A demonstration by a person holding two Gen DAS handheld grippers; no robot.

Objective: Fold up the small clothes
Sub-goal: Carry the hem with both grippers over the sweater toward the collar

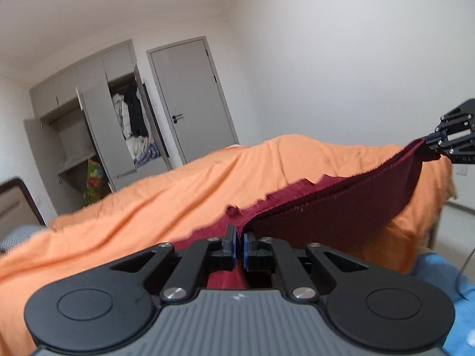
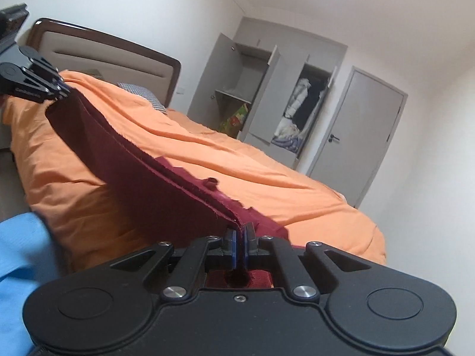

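Observation:
A dark red garment (image 1: 341, 204) hangs stretched between my two grippers above the orange bed cover (image 1: 178, 190). My left gripper (image 1: 240, 241) is shut on one end of its doubled top edge. At the far right of the left wrist view, my right gripper (image 1: 432, 142) pinches the other end. In the right wrist view the dark red garment (image 2: 154, 190) runs from my right gripper (image 2: 240, 238), shut on it, up to my left gripper (image 2: 63, 90) at the upper left. Its lower part sags toward the orange bed cover (image 2: 267, 178).
A grey wardrobe (image 1: 98, 124) with open doors and hanging clothes stands beyond the bed, beside a closed grey door (image 1: 193, 98). A brown-framed headboard (image 2: 104, 53) is at the bed's end. A blue sleeve (image 2: 17, 261) shows at the lower left of the right wrist view.

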